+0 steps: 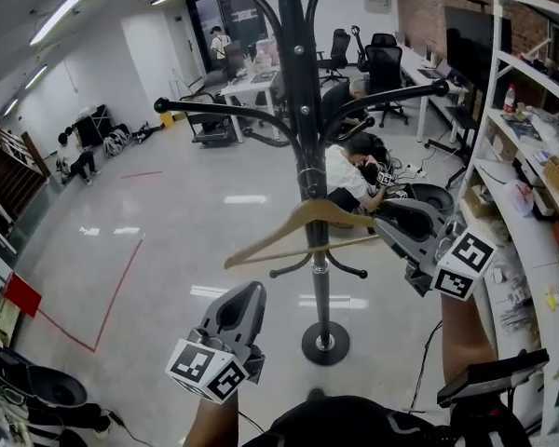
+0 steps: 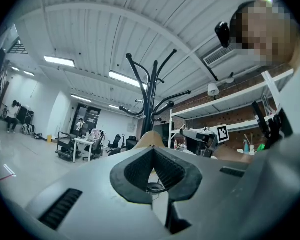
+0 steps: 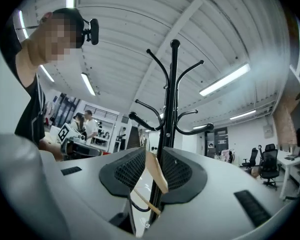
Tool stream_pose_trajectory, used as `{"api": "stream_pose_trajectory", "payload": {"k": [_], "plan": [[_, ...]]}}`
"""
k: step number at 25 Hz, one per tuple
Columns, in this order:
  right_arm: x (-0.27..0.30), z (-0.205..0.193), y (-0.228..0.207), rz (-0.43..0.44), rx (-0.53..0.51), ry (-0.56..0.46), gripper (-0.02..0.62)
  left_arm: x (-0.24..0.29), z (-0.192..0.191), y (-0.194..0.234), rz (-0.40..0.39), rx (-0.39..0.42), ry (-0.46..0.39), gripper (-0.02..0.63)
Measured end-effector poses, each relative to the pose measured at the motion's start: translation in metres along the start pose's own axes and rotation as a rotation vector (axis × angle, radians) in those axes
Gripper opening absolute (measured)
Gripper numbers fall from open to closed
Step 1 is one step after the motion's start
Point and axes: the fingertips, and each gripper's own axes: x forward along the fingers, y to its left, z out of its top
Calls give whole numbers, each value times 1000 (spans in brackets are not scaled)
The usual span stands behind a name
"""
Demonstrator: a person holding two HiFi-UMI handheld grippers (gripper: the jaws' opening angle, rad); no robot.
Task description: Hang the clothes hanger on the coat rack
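**Room, open-plan office.**
- Floor (image 1: 168,217): pale and glossy, marked with a red tape line (image 1: 123,284).
- Ceiling (image 2: 115,29): white and ribbed, fitted with long light strips (image 1: 67,7).
- Far wall: white, broken by a dark doorway (image 1: 205,17).
- Right side: brick wall (image 1: 429,12), fronted by white open shelving (image 1: 492,110).
- Furniture: a white desk (image 1: 247,89) and black office chairs (image 1: 384,63) are set mid-room.
- Occupants: people (image 1: 74,155) are seated by the left wall.

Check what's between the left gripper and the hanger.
Nothing. In the head view only bare floor shows between the left gripper and the hanger. The rack's pole stands off to the right of that stretch.
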Motion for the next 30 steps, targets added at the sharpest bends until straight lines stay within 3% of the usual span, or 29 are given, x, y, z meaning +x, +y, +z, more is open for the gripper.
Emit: {"api": "stream_pose_trajectory", "payload": {"k": [7,12,15,18,21,30], "plan": [[-54,-17,56,-108,115,81,103,-40,-9,-44,-10,-47,-4,0],[-101,-14,81,-168,177,94,9,-68,-16,-75,-21,-106,-7,2],[-114,-11,97,-172,207,107,8,-82,-15,-97,-5,-64,31,2],[-120,2,139,-134,186,118,8,-102,-6,-124,-28,15,44,1],[-129,14,193,-145,148,121,8,-140,2,-154,-103,66,22,2],[-143,11,326,-305,209,133,8,-285,-25,-148,-161,-29,65,1]]}}
